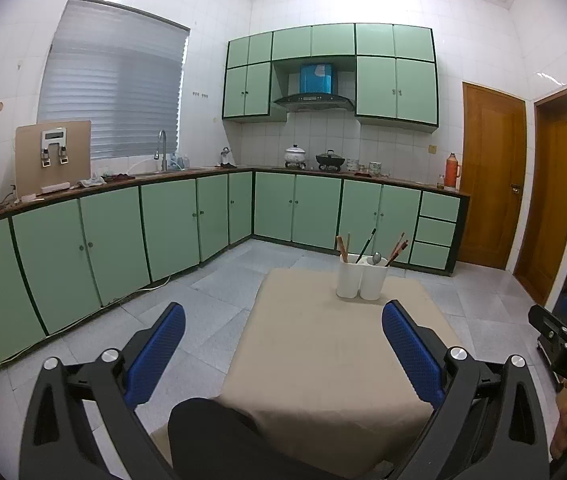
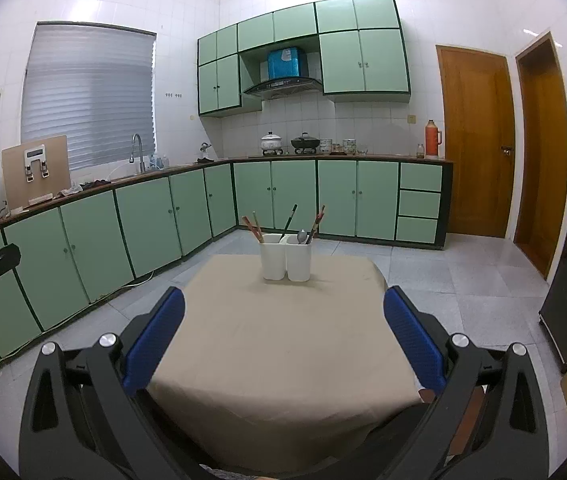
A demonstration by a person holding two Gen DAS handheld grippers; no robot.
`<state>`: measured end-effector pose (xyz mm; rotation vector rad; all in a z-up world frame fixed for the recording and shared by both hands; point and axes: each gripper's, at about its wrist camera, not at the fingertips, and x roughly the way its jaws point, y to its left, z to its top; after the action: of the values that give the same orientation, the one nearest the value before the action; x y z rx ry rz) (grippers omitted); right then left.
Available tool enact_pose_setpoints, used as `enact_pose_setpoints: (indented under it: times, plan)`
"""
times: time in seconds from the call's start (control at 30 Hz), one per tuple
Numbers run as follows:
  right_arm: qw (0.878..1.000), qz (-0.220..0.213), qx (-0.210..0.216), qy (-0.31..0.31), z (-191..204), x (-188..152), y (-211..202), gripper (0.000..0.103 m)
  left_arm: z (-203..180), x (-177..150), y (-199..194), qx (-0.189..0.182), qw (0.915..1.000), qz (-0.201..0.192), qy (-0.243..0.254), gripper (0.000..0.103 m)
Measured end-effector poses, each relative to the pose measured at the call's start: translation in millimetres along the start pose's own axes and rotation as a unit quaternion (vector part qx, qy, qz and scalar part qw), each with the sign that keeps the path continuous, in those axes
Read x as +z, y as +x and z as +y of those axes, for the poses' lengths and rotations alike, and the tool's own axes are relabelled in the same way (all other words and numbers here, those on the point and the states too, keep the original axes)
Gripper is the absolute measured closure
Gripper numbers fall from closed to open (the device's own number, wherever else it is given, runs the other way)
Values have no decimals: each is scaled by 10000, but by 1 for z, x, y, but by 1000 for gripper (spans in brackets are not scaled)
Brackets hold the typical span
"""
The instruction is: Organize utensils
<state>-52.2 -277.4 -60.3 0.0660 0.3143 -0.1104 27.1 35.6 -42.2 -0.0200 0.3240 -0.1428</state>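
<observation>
Beige cloth covers the table [image 2: 283, 352]; on it we see only the white two-cup utensil holder [image 2: 286, 258], sitting near the far edge, roughly mid-width in the right wrist view. Its left cup holds wooden chopsticks [image 2: 254, 227] and a dark-handled utensil [image 2: 288, 222] leaning right. Its right cup holds a metal spoon [image 2: 302, 236], bowl up, plus reddish-brown chopsticks [image 2: 317, 218].

Our left gripper [image 1: 283, 354] has jaws spread wide, nothing between the blue pads, hovering over the near edge toward the table's left side. Our right gripper [image 2: 283, 336] is the same: jaws spread, empty, over the near edge, aimed at the holder. Both are well apart from the holder. The right gripper's body also shows at the right edge of the left wrist view.
</observation>
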Motion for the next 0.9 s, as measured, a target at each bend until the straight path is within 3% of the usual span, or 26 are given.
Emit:
enact_pose_setpoints:
  times: [0.9]
  plan:
    - [10000,-63,-30,-11,-3,3,-8,6,2,1,-2,23,10000,-18,11,6]
